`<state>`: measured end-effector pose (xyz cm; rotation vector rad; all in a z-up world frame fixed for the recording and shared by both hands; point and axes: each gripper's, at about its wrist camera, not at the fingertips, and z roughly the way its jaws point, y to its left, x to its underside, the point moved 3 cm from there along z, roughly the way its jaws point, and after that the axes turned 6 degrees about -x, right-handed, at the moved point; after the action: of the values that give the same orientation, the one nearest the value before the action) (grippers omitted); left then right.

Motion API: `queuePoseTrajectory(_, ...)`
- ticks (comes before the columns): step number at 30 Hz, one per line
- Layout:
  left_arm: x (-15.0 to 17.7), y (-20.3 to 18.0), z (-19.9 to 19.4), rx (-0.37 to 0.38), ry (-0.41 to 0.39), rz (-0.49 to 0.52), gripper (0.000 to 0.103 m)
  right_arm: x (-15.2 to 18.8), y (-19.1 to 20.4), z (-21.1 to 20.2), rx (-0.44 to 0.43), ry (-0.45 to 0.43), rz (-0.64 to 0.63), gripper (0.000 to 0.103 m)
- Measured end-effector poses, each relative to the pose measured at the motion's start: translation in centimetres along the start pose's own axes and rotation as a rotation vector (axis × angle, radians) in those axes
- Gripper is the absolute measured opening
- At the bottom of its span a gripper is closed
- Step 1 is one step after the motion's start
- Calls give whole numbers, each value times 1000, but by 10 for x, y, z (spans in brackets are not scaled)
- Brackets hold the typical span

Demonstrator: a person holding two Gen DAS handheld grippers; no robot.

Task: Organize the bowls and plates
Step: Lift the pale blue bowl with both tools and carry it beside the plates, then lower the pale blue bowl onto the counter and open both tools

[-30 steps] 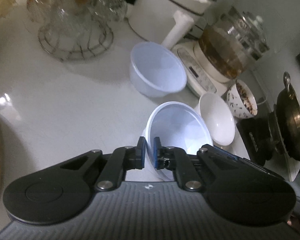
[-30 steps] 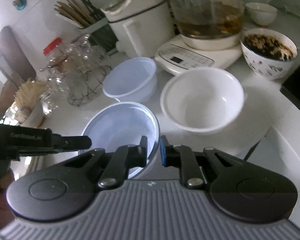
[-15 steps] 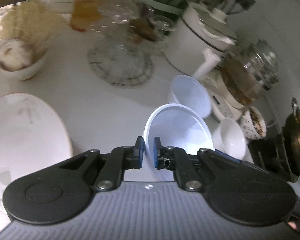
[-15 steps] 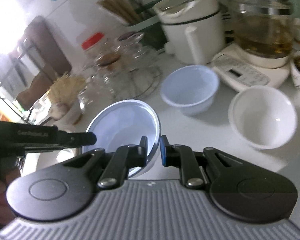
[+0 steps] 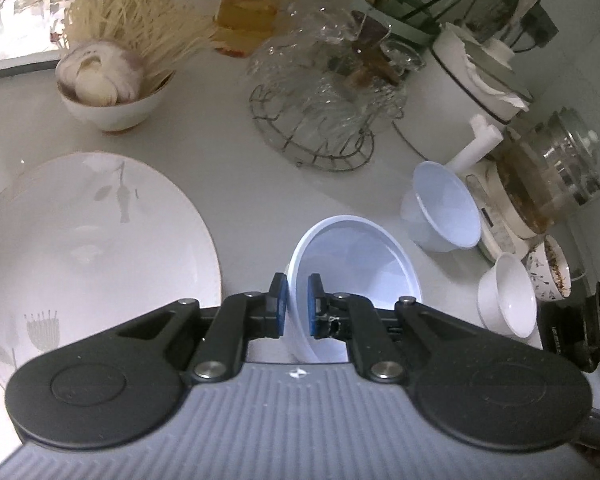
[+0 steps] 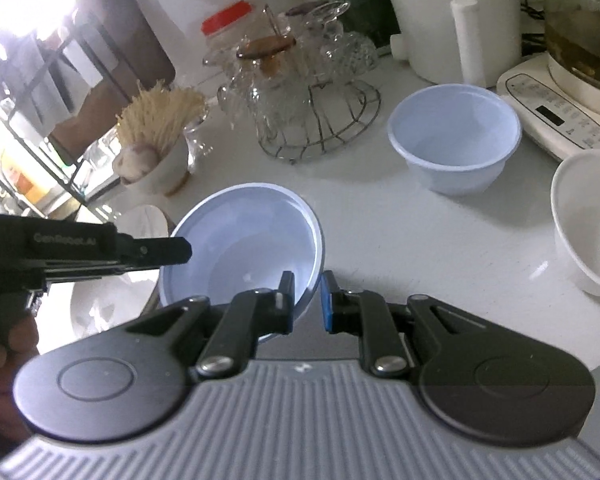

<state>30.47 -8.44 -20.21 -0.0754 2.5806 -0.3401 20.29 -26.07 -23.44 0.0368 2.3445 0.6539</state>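
Observation:
A pale blue bowl (image 5: 356, 264) is held in the air over the white counter, each gripper pinching its rim on opposite sides. My left gripper (image 5: 297, 304) is shut on the rim near me. In the right wrist view the same bowl (image 6: 240, 248) sits left of centre, and my right gripper (image 6: 306, 300) is shut on its right rim; the left gripper (image 6: 100, 248) shows at its far side. A large white plate (image 5: 88, 248) lies at left. A second blue bowl (image 6: 454, 136) and a white bowl (image 6: 588, 216) stand on the counter.
A wire basket of glassware (image 5: 320, 120) stands at the back centre. A bowl with garlic and noodles (image 5: 112, 92) is back left. A white cooker (image 5: 476, 80), a glass kettle on its base (image 5: 540, 184) and a patterned bowl (image 5: 548, 276) line the right.
Both grippers have carried the blue bowl up and to the left, away from the other bowls and toward the large plate, which has come into view.

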Motion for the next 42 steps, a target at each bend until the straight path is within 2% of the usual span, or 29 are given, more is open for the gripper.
queuePoseTrajectory(10,6,-1,12,7,-19,-3,13,8,-10,14,-7,23,-4,19)
queuePoseTrajectory(19,10,-3,14,-22,-44,-13,14,8,-13,14,-14,-2,11,19)
queuePoseTrajectory(24,9,-1,11,-41,-34,-24,38,7,-12,12,-49,15,20,19)
queuePoseTrajectory(25,8,-1,8,-41,-39,-24,41,6,-11,11,-49,17,18,21)
queuePoseTrajectory(27,5,-2,3,-39,-45,-17,46,3,-9,7,-40,8,16,35)
queuePoseTrajectory(29,2,-4,-4,-40,-56,-9,47,-1,-8,2,-41,-5,16,42)
queuePoseTrajectory(42,-15,-36,-70,2,-126,34,48,-31,18,-54,-21,-121,-58,42)
